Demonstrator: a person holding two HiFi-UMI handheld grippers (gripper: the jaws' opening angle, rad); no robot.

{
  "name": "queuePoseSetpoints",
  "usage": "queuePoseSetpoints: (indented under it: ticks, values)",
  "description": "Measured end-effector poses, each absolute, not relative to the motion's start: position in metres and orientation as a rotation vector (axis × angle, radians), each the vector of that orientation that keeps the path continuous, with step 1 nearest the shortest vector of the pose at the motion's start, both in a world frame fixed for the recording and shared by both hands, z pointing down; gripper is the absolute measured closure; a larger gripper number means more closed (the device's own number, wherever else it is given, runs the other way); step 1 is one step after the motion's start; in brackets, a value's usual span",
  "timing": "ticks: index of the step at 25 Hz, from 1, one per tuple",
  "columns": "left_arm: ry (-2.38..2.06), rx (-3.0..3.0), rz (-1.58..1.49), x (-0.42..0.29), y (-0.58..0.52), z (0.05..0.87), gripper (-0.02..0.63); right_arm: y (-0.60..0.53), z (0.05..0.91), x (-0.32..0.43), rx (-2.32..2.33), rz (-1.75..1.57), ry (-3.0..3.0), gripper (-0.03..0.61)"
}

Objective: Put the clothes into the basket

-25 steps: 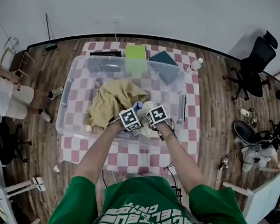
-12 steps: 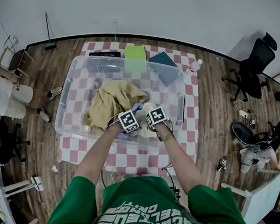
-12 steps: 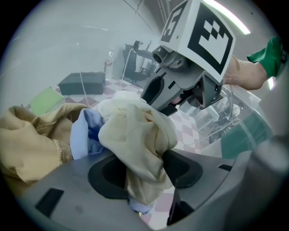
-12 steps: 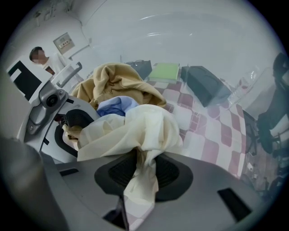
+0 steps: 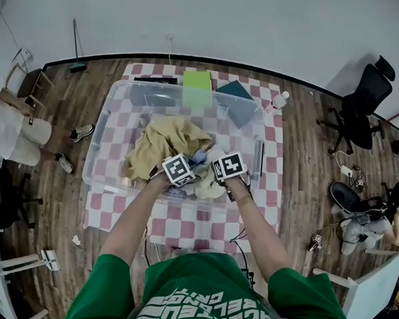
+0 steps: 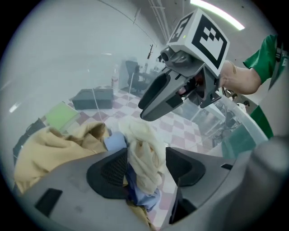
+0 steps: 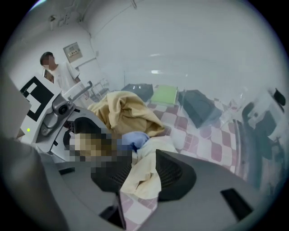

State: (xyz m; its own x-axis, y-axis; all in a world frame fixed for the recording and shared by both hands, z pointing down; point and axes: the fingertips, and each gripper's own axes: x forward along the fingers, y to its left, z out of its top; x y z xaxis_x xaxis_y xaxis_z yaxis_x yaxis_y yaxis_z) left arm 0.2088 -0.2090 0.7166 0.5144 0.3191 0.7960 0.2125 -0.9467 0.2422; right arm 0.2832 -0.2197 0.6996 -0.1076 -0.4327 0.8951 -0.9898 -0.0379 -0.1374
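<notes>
Head view: clear basket (image 5: 100,138) sits on the checkered surface (image 5: 191,228), with both tools over its near end, left gripper (image 5: 179,170) and right gripper (image 5: 229,167) side by side. Inside are the tan garment (image 5: 161,141), a light blue garment (image 5: 199,155) and a cream garment (image 5: 208,185) bunched under the two tools. No clothes show on the surface outside the basket, so the loading looks nearly done – what's left is letting go and lifting clear. Left gripper view: fingers (image 6: 108,171) have just been opening and stand apart. The cream garment (image 6: 141,135) hangs between them with the blue one (image 6: 115,140) behind, cloth against one pad and a gap at the other, so it is not clamped. The tan garment (image 6: 54,146) lies to the left and the right gripper (image 6: 151,108) hovers above. Right gripper view: fingers (image 7: 176,173) have also just been opening – a cream fold (image 7: 156,146) lies loose between them, draped on one pad and not pinched. Blue (image 7: 134,137) and tan (image 7: 124,113) lie just beyond it. Count: one basket, three garments (tan, blue, cream), two grippers.
</notes>
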Motion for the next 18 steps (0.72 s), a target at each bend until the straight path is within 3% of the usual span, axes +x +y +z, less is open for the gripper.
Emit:
queuePoseSetpoints:
  ticks: [5, 8, 11, 18]
  values:
    - [0.311, 2.807, 1.181, 0.217, -0.229, 0.654, 0.374, -0.238, 0.630, 0.279, 1.630, 0.902, -1.724, 0.427]
    - [0.187, 2.901, 0.984, 0.213, -0.238, 0.607, 0.495, -0.238, 0.590, 0.275, 1.700, 0.794, -1.798, 0.516]
    - [0.086, 2.970, 0.798, 0.204, -0.241, 0.564, 0.585, -0.234, 0.553, 0.267, 1.750, 0.719, -1.912, 0.555]
    - [-0.022, 3.007, 0.423, 0.172, -0.212, 0.485, 0.611, -0.198, 0.486, 0.235, 1.783, 0.534, -2.144, 0.571]
